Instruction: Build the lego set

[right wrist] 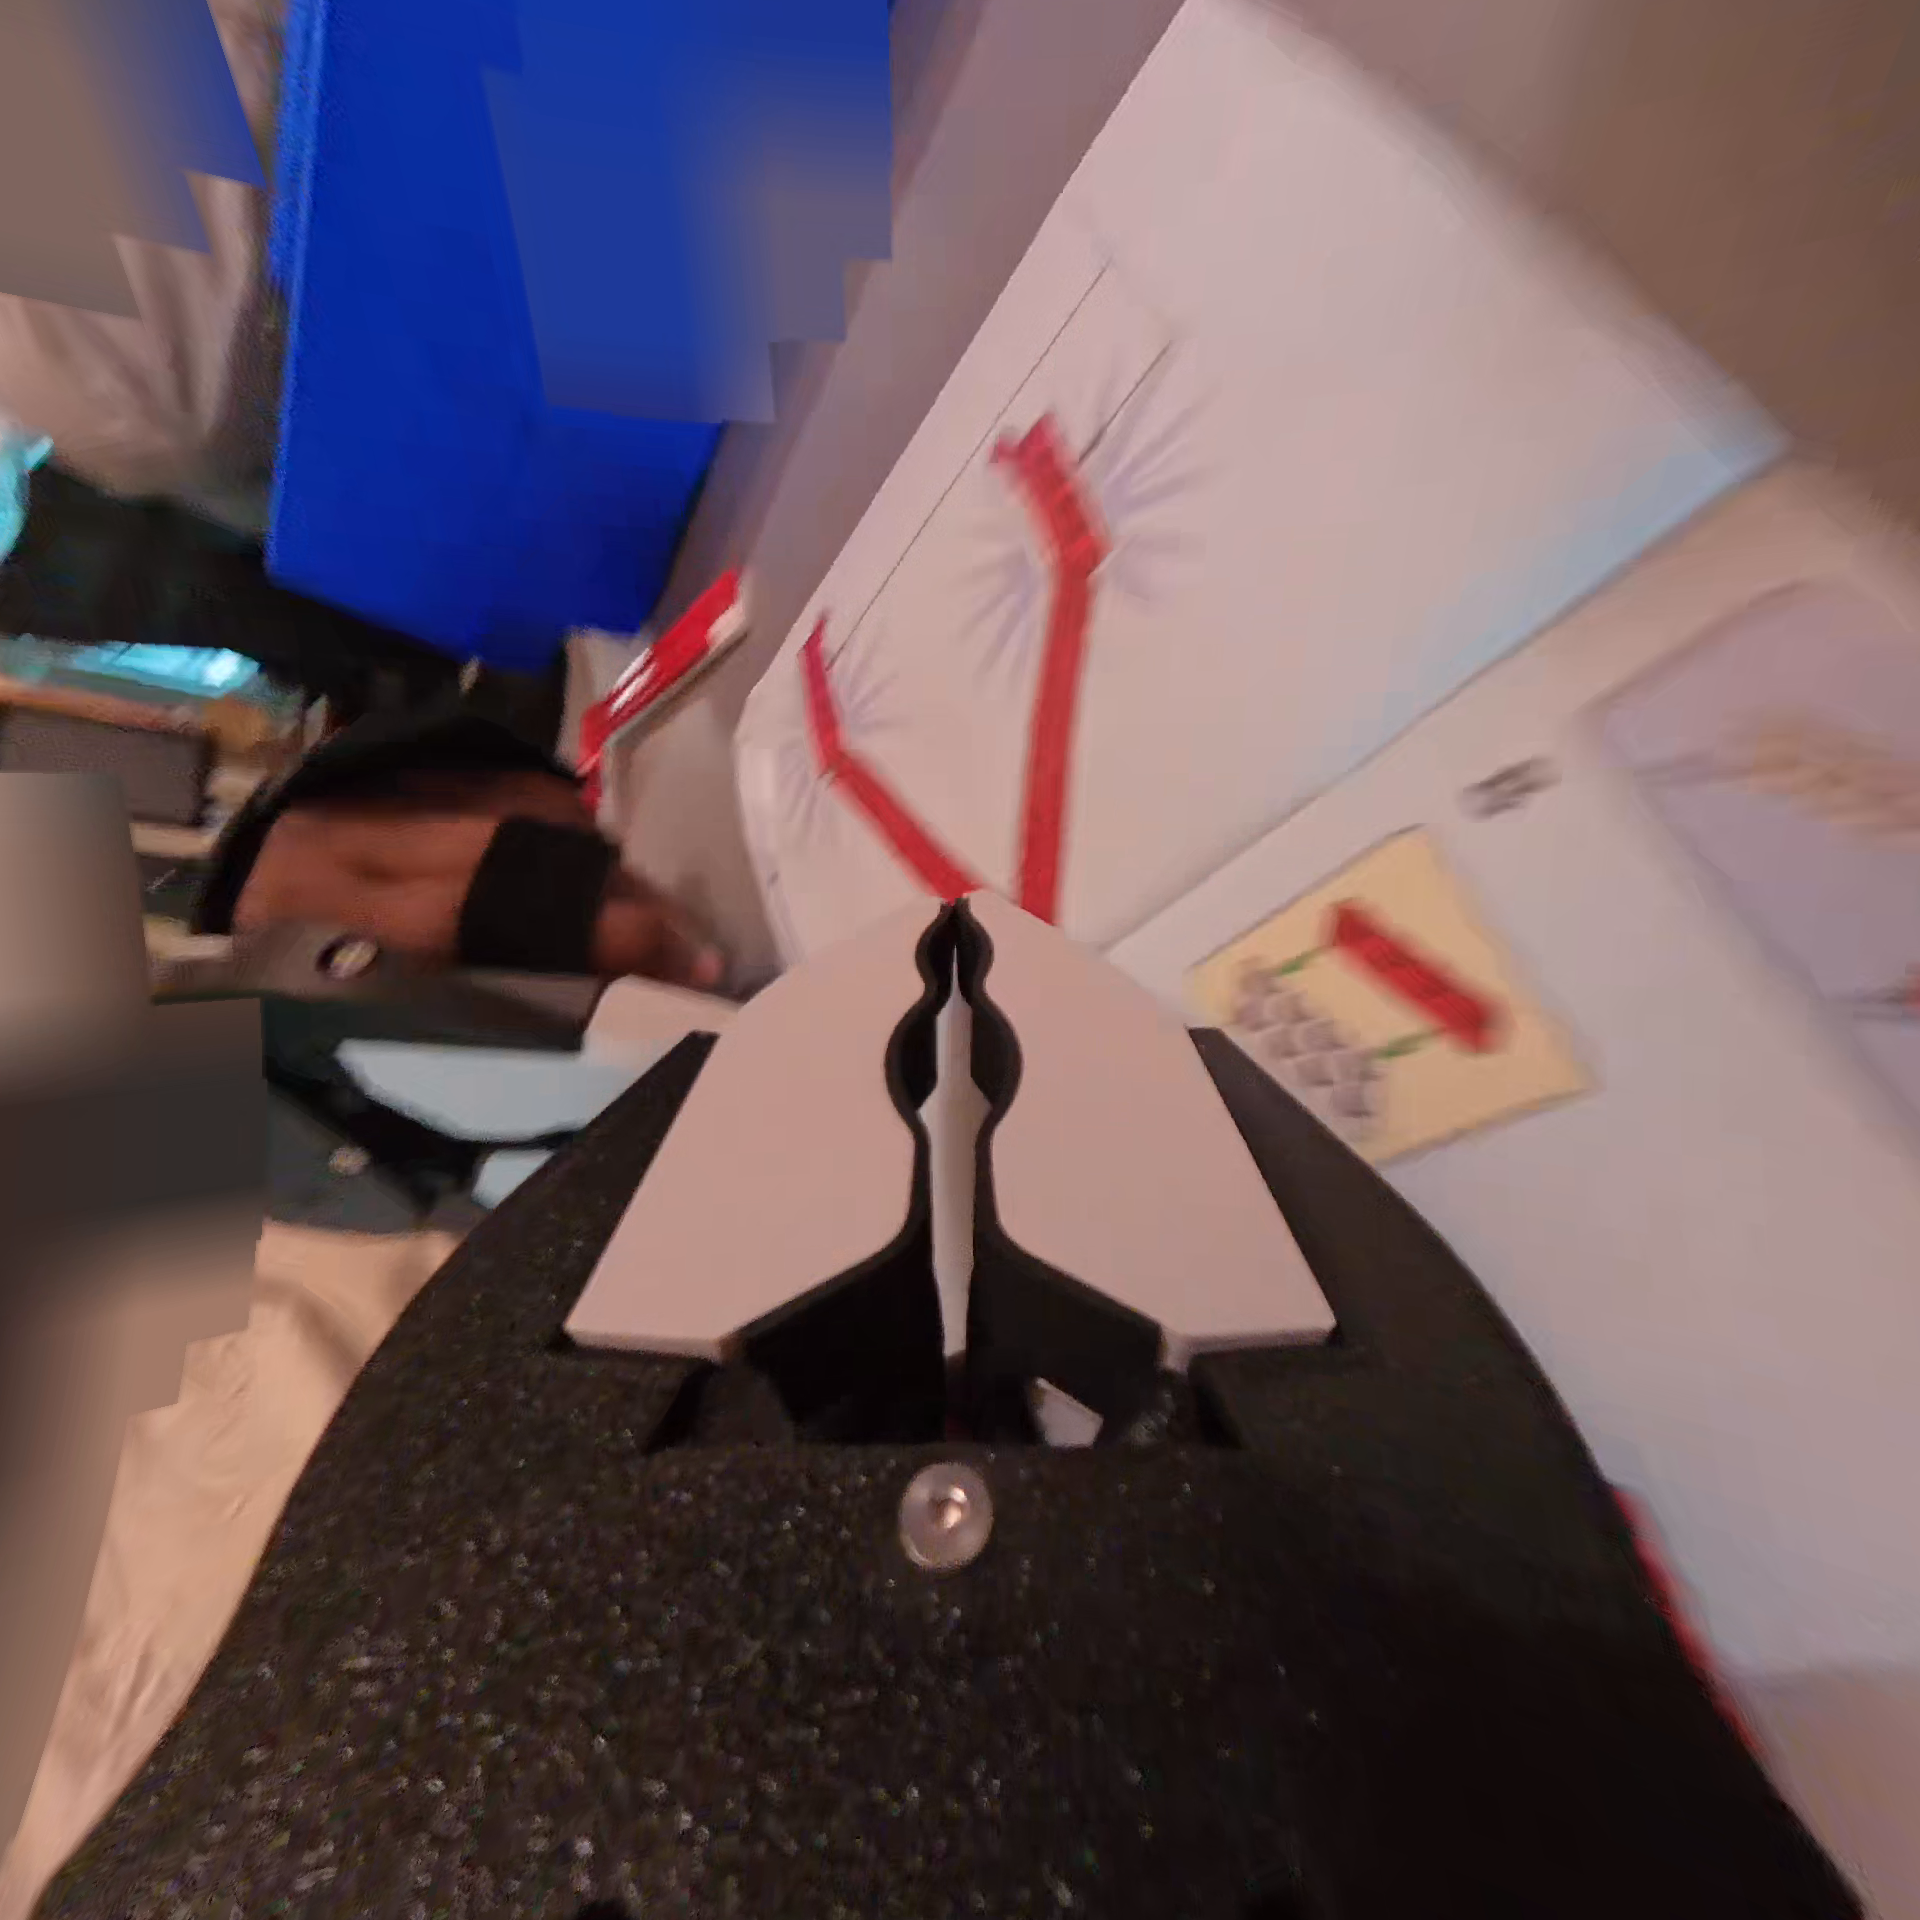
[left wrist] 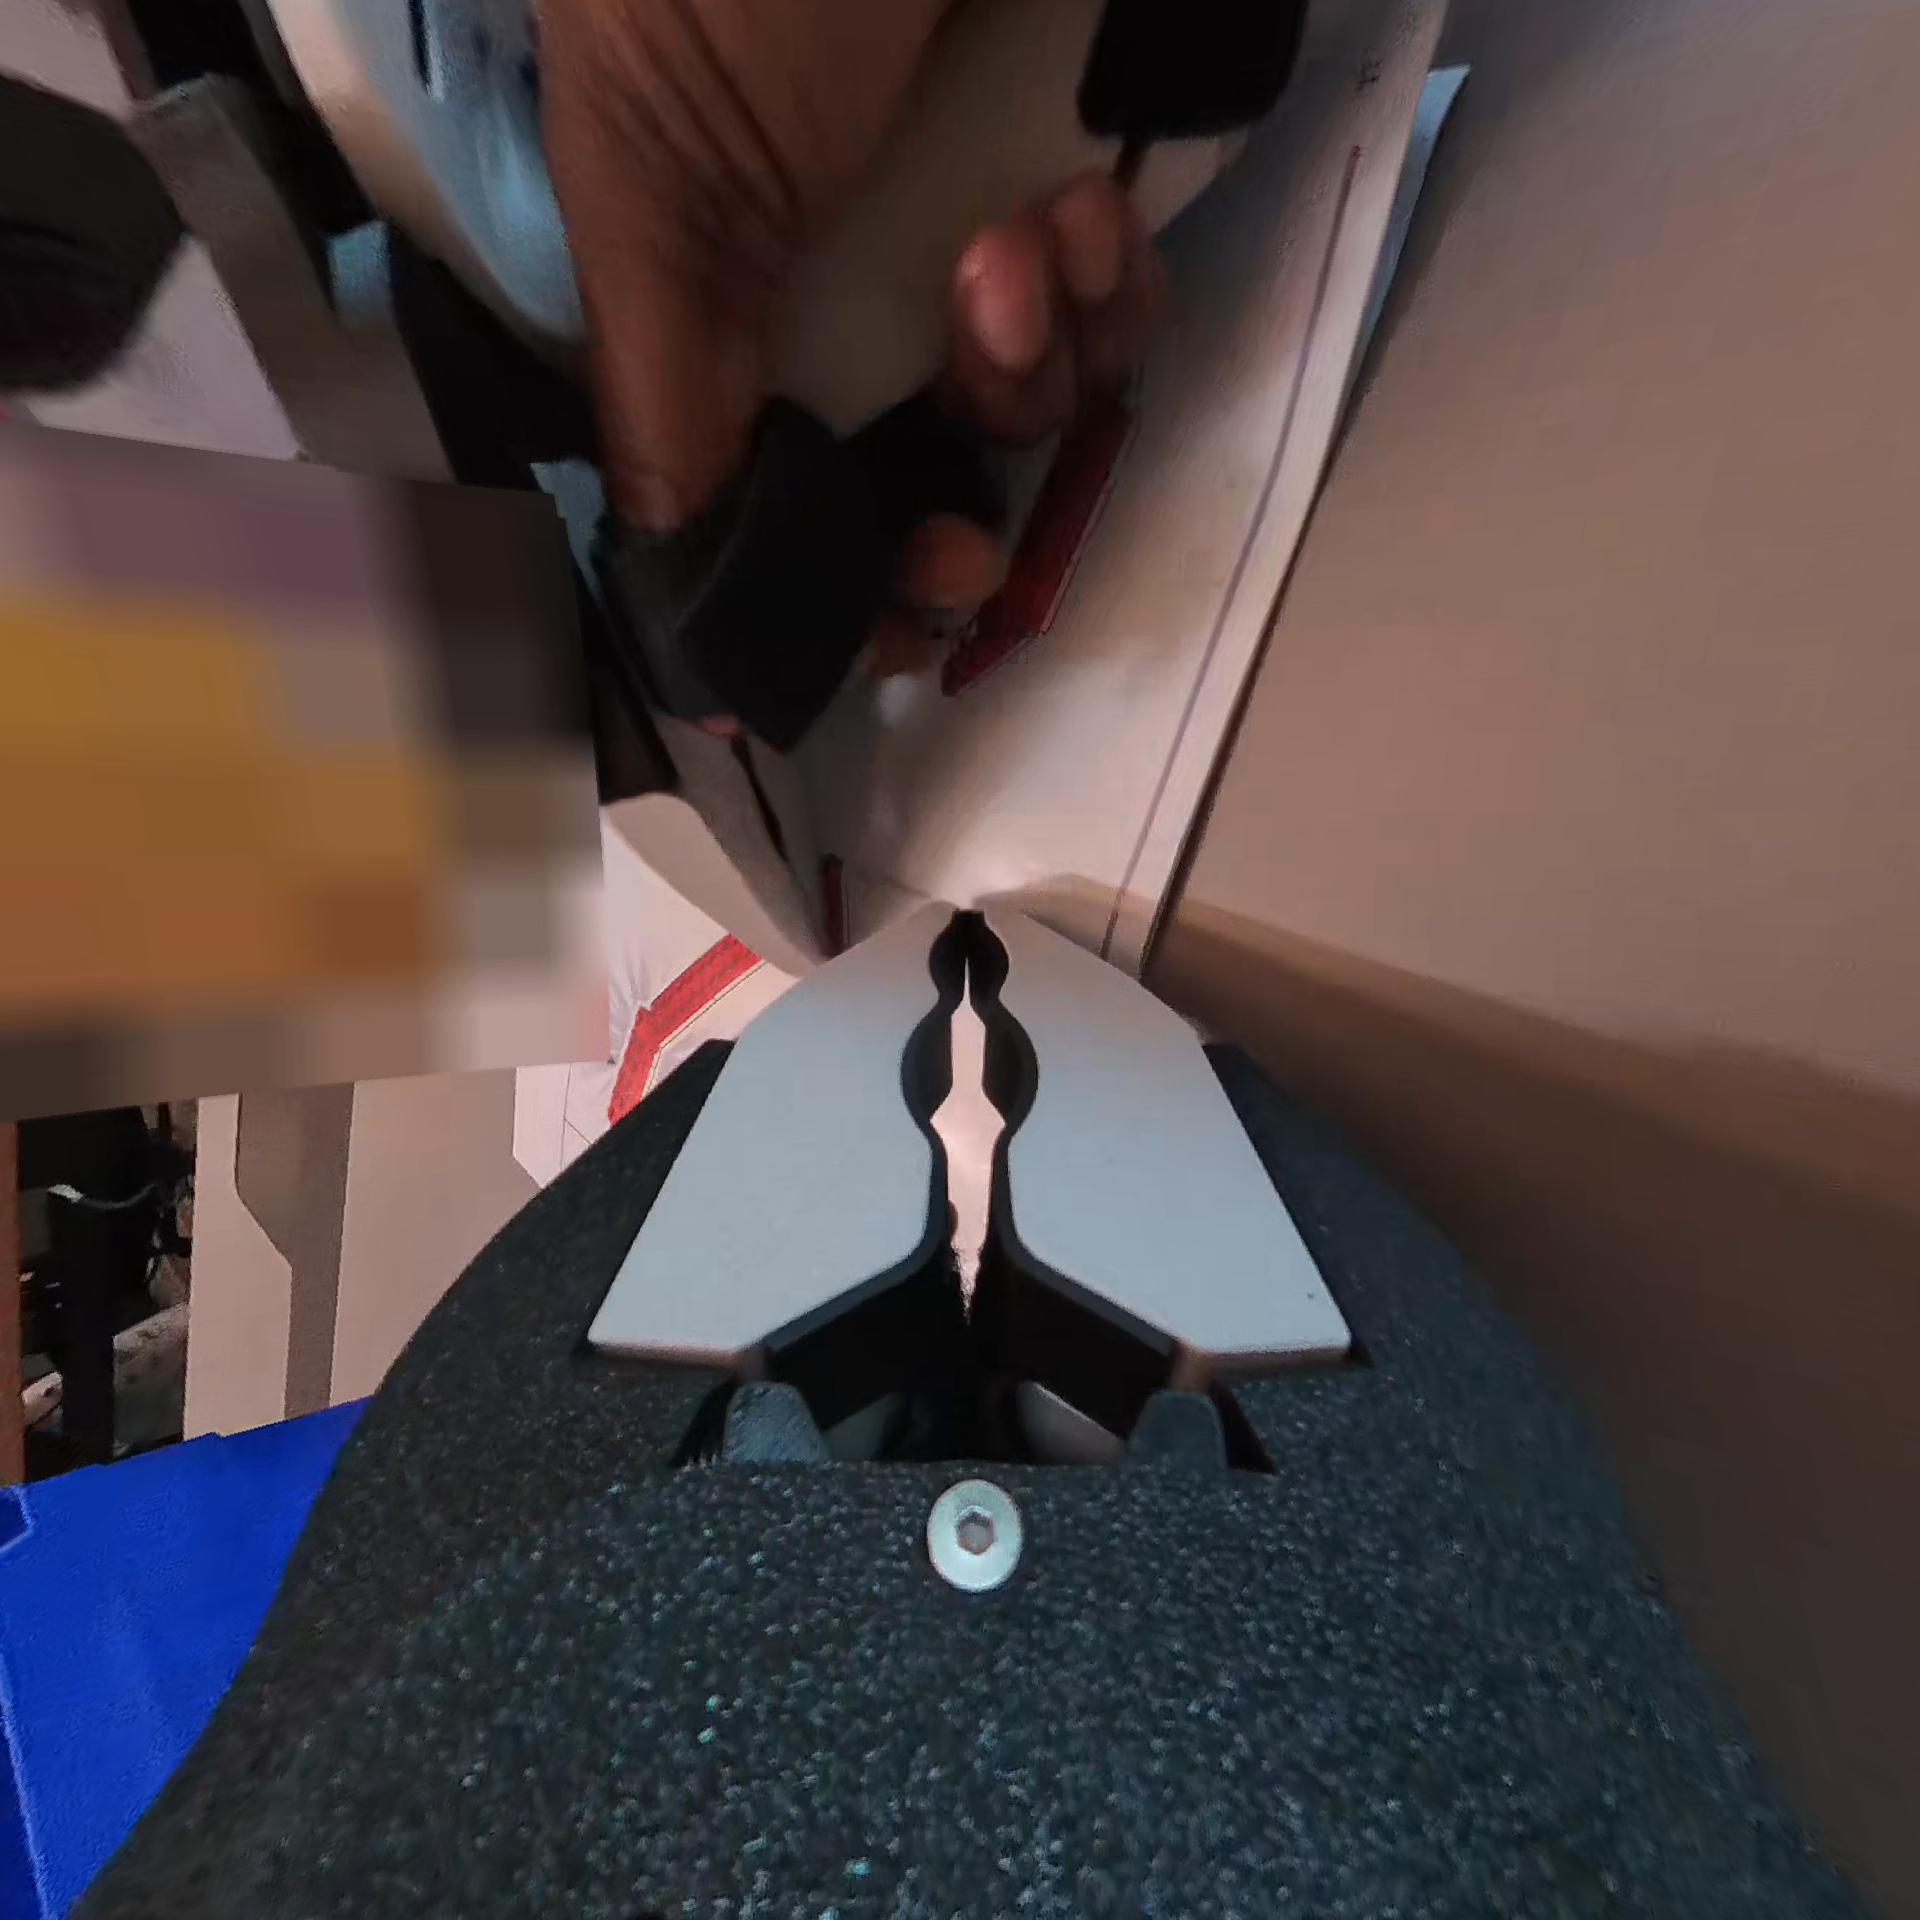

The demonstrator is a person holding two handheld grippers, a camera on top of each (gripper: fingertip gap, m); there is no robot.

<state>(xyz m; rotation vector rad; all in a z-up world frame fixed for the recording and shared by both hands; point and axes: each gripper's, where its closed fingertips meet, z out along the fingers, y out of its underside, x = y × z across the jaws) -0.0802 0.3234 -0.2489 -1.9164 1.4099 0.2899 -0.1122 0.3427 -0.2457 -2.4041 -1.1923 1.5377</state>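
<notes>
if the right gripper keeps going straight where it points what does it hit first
Most likely the red angled strips pictured on the white sheet: the shut right gripper has its tips right at their lower ends. Depth is unclear, so there may be a gap.

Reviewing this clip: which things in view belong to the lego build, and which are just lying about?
Job:
- left gripper, shut
- right gripper, shut
- instruction sheet
- red angled pieces on white board

Lying about:
- blue bin
- blurred background clutter
</notes>
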